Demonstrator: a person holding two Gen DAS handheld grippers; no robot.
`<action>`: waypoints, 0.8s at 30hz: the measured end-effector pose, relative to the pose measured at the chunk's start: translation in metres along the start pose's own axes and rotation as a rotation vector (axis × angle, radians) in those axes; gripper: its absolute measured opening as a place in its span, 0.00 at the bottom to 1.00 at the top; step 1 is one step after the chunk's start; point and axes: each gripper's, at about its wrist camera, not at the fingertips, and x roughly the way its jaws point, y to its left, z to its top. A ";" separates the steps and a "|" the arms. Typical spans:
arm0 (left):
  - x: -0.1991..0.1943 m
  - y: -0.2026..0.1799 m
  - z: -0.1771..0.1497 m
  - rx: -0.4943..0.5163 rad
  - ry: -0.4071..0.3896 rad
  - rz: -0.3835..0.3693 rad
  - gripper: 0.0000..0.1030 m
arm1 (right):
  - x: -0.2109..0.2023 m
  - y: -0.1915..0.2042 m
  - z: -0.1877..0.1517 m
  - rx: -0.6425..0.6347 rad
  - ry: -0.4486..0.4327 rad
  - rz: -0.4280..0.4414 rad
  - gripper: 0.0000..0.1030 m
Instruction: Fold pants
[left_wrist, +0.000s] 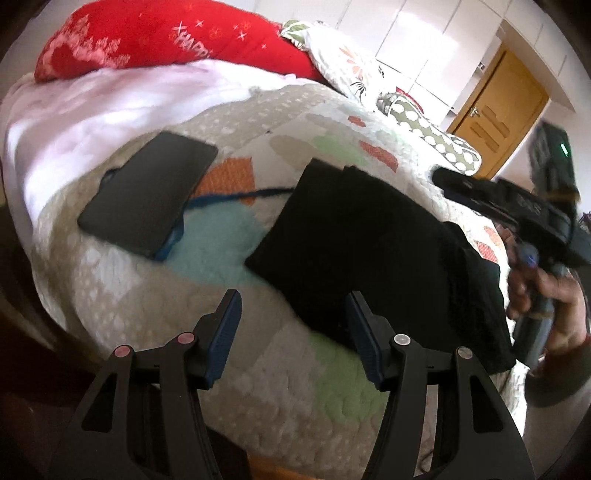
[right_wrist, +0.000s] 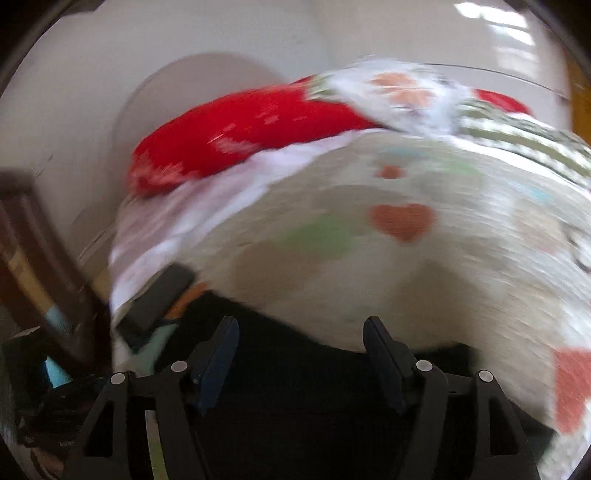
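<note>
Pants (left_wrist: 369, 251), black, folded compact on quilt (left_wrist: 166, 295), at 1 o'clock from left gripper (left_wrist: 291, 332). Both claws wide, nothing held; right gripper (right_wrist: 301, 354) directly above cloth. Risk: snagging top layer, undoing fold; phone (left_wrist: 147, 199) at 10 o'clock, liable to knocks.

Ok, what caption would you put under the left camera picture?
Open left gripper hovers over folded black pants on a quilt, phone beside.

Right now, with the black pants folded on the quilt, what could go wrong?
The folded black pants lie near the quilt's front edge, so a nudge might slide them off. The black phone and its blue cable lie close beside them; an open left gripper could snag the cable.
</note>
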 end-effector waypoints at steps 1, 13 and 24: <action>0.002 0.001 -0.001 -0.009 0.006 0.006 0.57 | 0.011 0.011 0.003 -0.025 0.018 0.016 0.66; 0.034 -0.002 0.006 -0.097 0.014 -0.021 0.72 | 0.088 0.052 0.014 -0.153 0.149 0.042 0.66; 0.022 -0.026 0.011 -0.018 -0.054 -0.112 0.17 | 0.077 0.038 0.006 -0.036 0.078 0.160 0.35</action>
